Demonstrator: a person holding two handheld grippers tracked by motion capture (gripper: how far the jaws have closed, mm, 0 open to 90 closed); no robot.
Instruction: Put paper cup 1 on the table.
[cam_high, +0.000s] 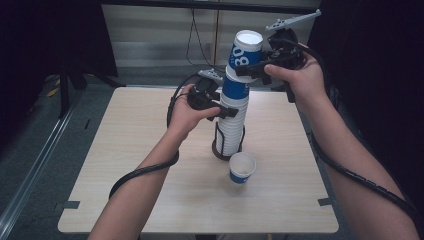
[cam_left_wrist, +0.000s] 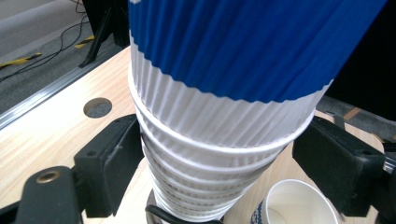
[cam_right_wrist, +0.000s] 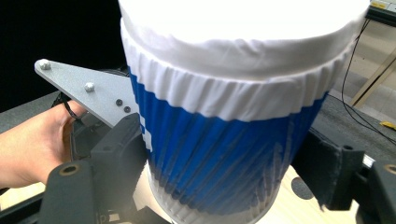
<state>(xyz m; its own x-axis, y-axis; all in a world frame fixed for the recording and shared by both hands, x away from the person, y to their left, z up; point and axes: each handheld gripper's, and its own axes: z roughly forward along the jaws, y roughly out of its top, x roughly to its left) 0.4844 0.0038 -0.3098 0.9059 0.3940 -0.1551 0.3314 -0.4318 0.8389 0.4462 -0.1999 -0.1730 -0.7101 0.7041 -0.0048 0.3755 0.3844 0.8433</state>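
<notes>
high view: top cup (cam_high: 246, 50) clamped between fingers of right gripper (cam_high: 256, 69), at the head of the stack of cups (cam_high: 231, 120) in the middle of the table (cam_high: 125, 165); left gripper (cam_high: 223, 110) clamped on the stack lower down. better to pull straight up, keeping the stack upright. loose cup (cam_high: 242, 168) just in front of the stack, easy to knock.

left gripper view: fingers (cam_left_wrist: 112, 161) pressing both sides of the white ribbed cups (cam_left_wrist: 205, 154).

right gripper view: fingers (cam_right_wrist: 119, 158) tight on the blue wall (cam_right_wrist: 219, 158).
</notes>
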